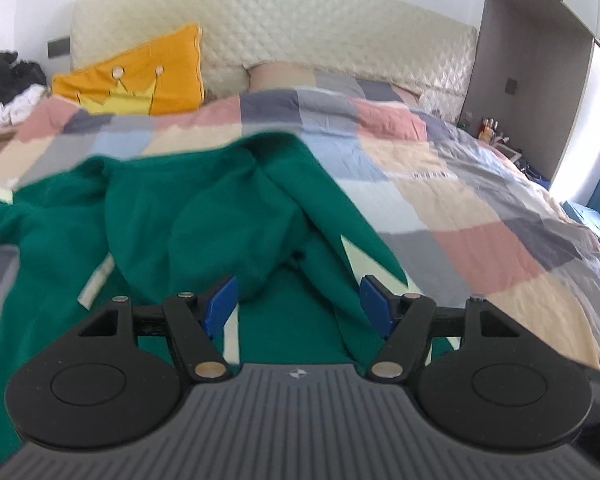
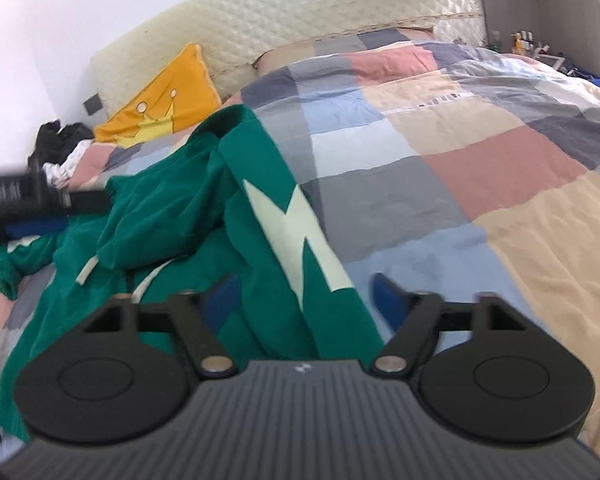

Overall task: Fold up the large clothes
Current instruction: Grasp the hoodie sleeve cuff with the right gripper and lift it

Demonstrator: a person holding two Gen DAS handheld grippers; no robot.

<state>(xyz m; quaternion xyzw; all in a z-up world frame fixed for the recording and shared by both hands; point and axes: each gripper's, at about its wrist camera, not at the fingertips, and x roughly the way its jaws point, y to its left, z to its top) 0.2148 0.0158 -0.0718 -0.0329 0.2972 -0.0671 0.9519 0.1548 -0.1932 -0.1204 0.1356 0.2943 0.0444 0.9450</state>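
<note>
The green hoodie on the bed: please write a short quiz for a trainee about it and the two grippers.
1. True or false: the green hoodie lies neatly folded on the checked quilt.
2. Which colour is the zigzag mark on the hoodie: A pale cream, B red, C black?
3. Fill the gap: the orange pillow shows a yellow ____.

Key
1. False: it lies crumpled, not yet folded. The left gripper and the right gripper are both open; cloth lies between their fingers, but nothing is pinched.
2. A.
3. Crown.
</note>
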